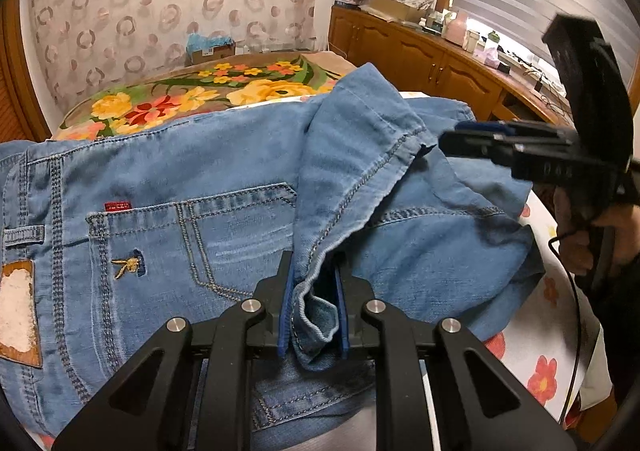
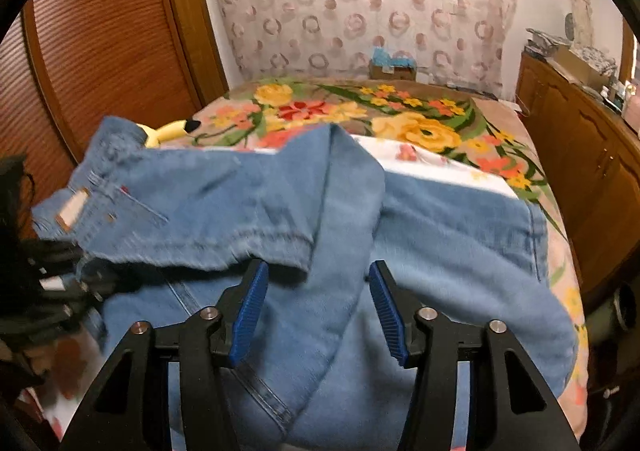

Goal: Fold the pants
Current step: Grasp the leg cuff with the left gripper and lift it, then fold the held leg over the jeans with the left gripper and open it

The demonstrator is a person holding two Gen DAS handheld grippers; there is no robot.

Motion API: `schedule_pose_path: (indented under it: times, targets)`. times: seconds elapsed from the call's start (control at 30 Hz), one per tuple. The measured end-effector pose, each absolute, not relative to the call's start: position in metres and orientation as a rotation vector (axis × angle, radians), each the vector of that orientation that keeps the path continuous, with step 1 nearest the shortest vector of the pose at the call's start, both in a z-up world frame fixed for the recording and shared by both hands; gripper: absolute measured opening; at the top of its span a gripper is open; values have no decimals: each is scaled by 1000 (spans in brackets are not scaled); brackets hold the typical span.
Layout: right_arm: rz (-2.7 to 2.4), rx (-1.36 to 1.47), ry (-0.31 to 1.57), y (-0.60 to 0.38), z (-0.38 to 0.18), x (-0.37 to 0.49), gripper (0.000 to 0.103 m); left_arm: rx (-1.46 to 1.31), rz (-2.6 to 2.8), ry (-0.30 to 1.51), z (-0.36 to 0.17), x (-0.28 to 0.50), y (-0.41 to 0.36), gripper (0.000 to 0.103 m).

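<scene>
Blue jeans [image 1: 168, 187] are spread on a bed [image 1: 192, 99] covered with a floral blanket, back pocket and waistband patch facing up. A bunched fold of denim, a hemmed edge, is clamped between the blue pads of the left gripper [image 1: 312, 303]. The right gripper [image 2: 318, 311] is held over the jeans with its jaws apart; denim is seen between them but is not pressed by the pads. A wooden cabinet [image 1: 420, 59] is seen beside the bed.
</scene>
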State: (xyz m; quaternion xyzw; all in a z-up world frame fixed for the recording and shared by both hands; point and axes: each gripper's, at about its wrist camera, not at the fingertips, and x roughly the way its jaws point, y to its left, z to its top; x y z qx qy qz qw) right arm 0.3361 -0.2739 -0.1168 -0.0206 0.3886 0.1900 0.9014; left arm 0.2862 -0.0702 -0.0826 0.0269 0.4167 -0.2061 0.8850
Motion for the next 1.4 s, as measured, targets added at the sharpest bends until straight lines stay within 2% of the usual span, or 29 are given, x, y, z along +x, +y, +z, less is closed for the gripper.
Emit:
schedule_pose_path:
  times: [0.2, 0.3, 0.33, 0.4, 0.53, 1.03, 1.4]
  targets:
    - [440, -8, 844, -267, -125, 358, 46, 51, -435, 865, -83, 285, -68, 19]
    - [470, 42, 877, -268, -131, 368, 37, 53, -436, 858, -83, 284, -68, 19]
    - [485, 55, 889, -267, -133, 370, 30, 52, -428, 850, -81, 283, -67, 15]
    - [514, 71, 909, -266, -133, 373, 8, 41, -428, 826, -74, 278, -66, 13]
    - [554, 81, 906, -268, -123, 368, 5, 35, -448, 806, -63, 269, -66, 10]
    - [648, -17, 676, -221, -23, 318, 5, -52, -439, 633, 2, 213, -8, 6]
    - [772, -82, 651, -135, -4, 334, 5, -121, -317, 604, -1, 193, 65, 6]
